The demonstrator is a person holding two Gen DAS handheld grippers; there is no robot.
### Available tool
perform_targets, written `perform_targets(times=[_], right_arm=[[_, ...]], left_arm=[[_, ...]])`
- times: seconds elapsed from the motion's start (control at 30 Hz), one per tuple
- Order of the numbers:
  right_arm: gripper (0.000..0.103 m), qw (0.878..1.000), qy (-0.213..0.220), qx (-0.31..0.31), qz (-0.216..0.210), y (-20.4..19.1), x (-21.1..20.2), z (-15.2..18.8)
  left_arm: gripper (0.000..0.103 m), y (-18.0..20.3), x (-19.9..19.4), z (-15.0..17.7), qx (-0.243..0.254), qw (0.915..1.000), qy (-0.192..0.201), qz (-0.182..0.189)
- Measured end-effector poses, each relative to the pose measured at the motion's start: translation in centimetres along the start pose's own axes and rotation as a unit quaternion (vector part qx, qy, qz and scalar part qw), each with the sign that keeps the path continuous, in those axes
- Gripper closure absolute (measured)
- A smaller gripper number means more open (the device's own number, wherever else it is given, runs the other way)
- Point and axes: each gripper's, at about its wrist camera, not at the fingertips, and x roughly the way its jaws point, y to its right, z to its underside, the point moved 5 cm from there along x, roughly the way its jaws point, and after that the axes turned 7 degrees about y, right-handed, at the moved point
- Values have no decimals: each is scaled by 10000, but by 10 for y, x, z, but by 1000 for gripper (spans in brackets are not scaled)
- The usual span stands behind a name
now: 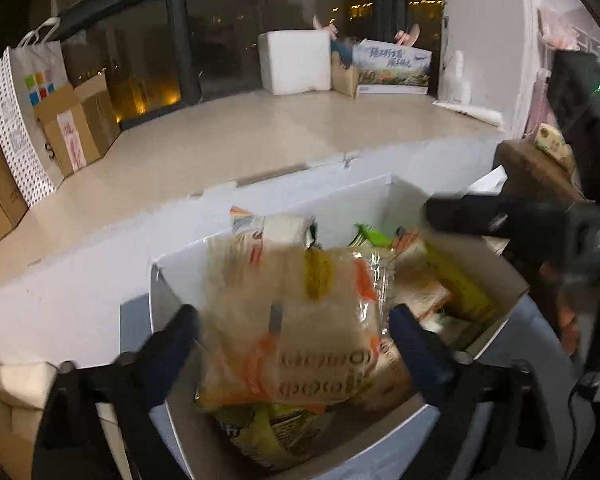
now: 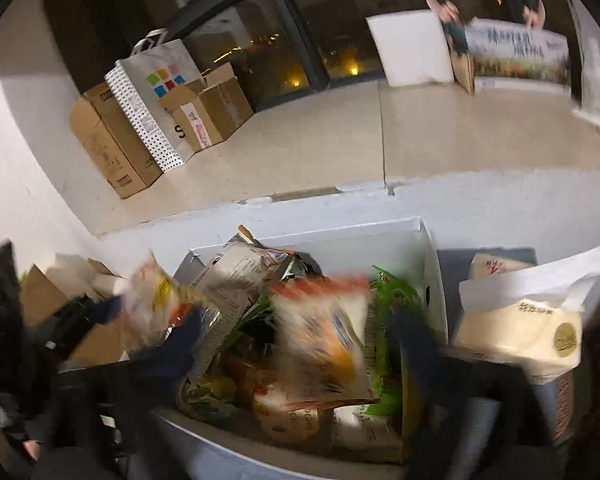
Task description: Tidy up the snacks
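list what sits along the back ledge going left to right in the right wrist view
brown cardboard box → dotted white paper bag → open cardboard boxes → white foam block → landscape-print carton

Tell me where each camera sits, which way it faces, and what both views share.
Left wrist: on the left claw, looking forward and down into the white snack box; its fingers flank a tan snack bag; the right claw crosses in.
Right wrist: on the right claw, over the same box; blurred orange-white bag between its fingers.
Shared: box, window ledge, dotted paper bag.
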Motion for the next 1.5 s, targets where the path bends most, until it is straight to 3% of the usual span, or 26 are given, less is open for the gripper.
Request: perform_targets(times=[0.13,0.3,0.5,0.73,0.9,1.0,1.13,1.3,1.33,1.5], right_arm=[[0,9998,211,42,28,8,-12,-1],[0,9995,275,-115,140,1,-23,1],[0,9934,495,-888,528,-28,-44,15],[0,9832,788,-1429,816,-56,-85,40],[0,9722,1036,-1833,1020,-84,-120,62],[0,9717,1099,-1807,1052,-95,-142,76],[0,9769,1068,-1582,956,-105,-170,103],[0,9816,883,-1393,964,-108,-194,132],[0,9834,841,-1320,920,-108,-199,138],[0,9912,621,-910,739,-108,-226,163]], left_arm=[[0,-1,-5,7,-170,9997,64,179],[0,-3,-17,7,-275,9994,172,79],[0,-2,-63,9,-680,9940,857,1],[0,-7,-114,30,-1157,9844,1040,-827],[0,2,-156,47,-1345,9817,1162,-688],[0,9,-184,57,-1352,9798,1279,-736],[0,20,-210,74,-1460,9810,1130,-598],[0,43,-243,99,-1298,9836,1005,-743],[0,47,-248,102,-1186,9823,1207,-800],[0,67,-280,125,-1200,9830,1241,-623]])
